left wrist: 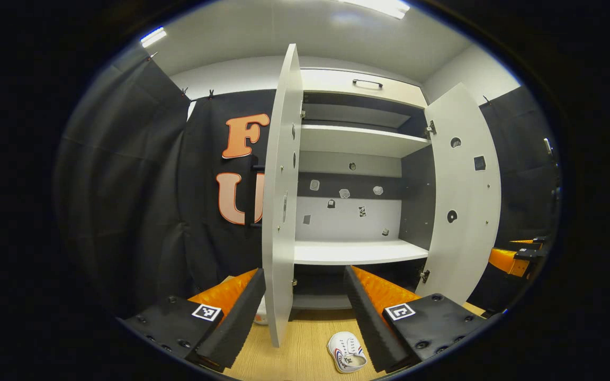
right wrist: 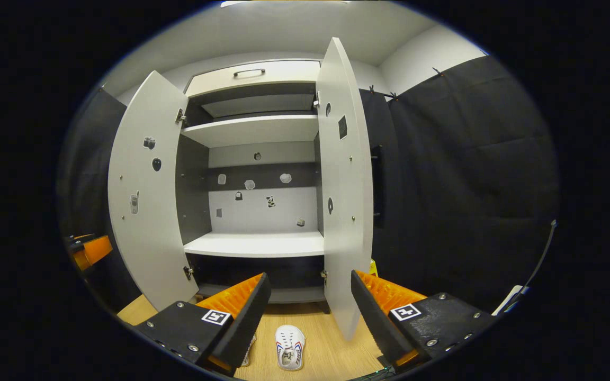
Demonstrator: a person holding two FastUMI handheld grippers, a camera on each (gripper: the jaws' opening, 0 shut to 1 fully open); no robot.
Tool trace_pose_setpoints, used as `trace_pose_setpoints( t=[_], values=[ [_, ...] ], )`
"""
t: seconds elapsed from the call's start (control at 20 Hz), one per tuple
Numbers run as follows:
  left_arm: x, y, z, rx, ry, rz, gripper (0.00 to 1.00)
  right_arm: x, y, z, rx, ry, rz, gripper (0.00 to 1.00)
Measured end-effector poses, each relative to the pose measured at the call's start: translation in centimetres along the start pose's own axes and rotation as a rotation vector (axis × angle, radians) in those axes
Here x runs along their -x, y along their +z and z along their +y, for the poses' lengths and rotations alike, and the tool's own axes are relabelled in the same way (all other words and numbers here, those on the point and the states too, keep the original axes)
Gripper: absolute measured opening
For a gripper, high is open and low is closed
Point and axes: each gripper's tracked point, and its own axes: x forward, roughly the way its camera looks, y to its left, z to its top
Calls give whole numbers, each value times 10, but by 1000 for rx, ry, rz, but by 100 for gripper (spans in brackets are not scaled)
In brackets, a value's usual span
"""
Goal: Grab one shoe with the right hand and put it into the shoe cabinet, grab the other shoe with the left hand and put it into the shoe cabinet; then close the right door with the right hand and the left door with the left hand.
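In the left gripper view, the left gripper (left wrist: 299, 312) is held level, facing the open shoe cabinet (left wrist: 358, 159), its two fingers spread wide with nothing between them. The left door (left wrist: 282, 201) stands edge-on straight ahead, and the right door (left wrist: 461, 196) swings out to the far side. One white shoe (left wrist: 346, 352) lies on the wooden floor (left wrist: 299, 354) just in front of the cabinet, beside the inner edge of the gripper's right-hand finger; its long axis runs roughly toward the cabinet, opening up, though which end is the toe is hard to tell here. The right gripper (left wrist: 517, 256) shows as an orange shape at the far right edge.

In the right gripper view, the right gripper (right wrist: 310, 312) likewise points at the cabinet, fingers apart and empty. That shoe (right wrist: 289, 346) lies between the fingers on the floor, lengthwise toward the cabinet. A second shoe (right wrist: 248, 352) peeks out beside the left-hand finger, mostly hidden.
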Motion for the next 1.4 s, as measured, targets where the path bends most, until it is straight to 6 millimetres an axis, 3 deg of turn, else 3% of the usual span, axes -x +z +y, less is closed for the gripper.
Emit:
trace_pose_setpoints(
  t=[0.35,0.55,0.75,1.0,1.4],
  values=[
    [-1,0,1,-2,7,-1,99,-6,-13,1,7,0,17,94],
    [-2,-2,1,-5,12,4,96,-15,-40,3,20,2,59,94],
    [-2,-3,3,-16,23,7,99,-24,-84,11,33,19,128,94],
    [-2,-8,7,-20,41,22,99,-50,-150,17,48,22,227,94],
    [-6,-18,20,-38,77,52,96,-88,-274,20,97,33,429,94]
  ],
)
